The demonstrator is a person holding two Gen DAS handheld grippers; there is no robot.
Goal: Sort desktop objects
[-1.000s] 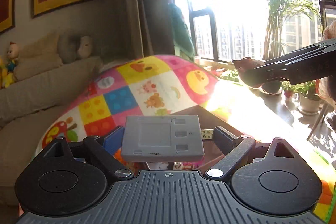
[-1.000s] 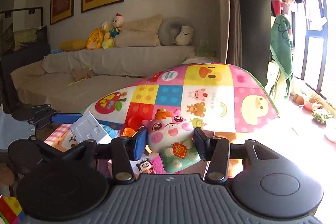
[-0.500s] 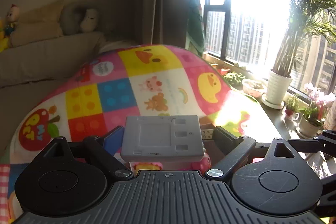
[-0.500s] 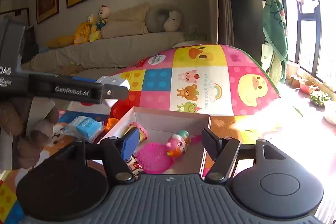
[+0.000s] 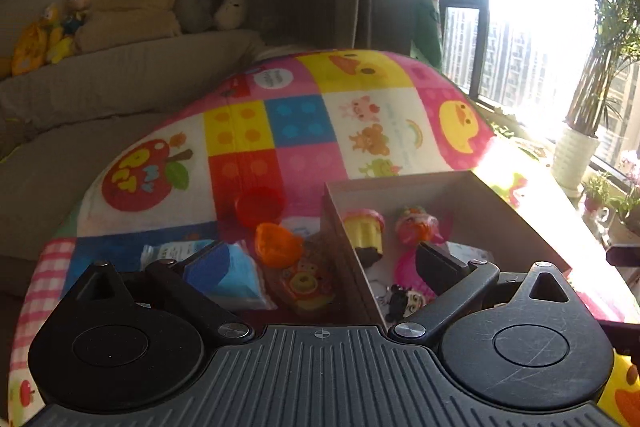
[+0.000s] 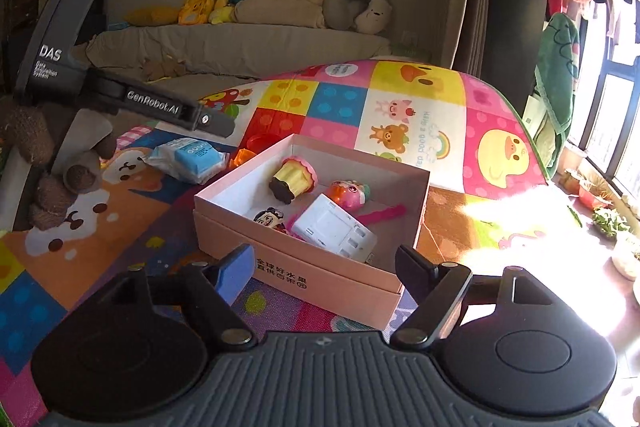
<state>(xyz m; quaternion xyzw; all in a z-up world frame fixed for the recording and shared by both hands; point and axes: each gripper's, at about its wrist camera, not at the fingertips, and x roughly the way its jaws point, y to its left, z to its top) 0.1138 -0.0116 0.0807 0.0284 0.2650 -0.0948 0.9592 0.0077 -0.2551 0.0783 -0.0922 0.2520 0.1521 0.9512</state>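
Now: grey adapter (image 6: 334,229) flat in pink box (image 6: 296,277).

left tongs (image 5: 320,263) have let go; grey device (image 6: 334,227) now lies in the box (image 6: 304,279).

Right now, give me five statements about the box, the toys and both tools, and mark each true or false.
1. The grey device lies inside the pink box. True.
2. The left tool grips the grey device. False: it is open and holds nothing.
3. The blue tissue pack lies in the box. False: it lies on the mat, outside.
4. The cupcake toy is in the box. True.
5. The right tool is shut on a toy. False: it is open and holds nothing.
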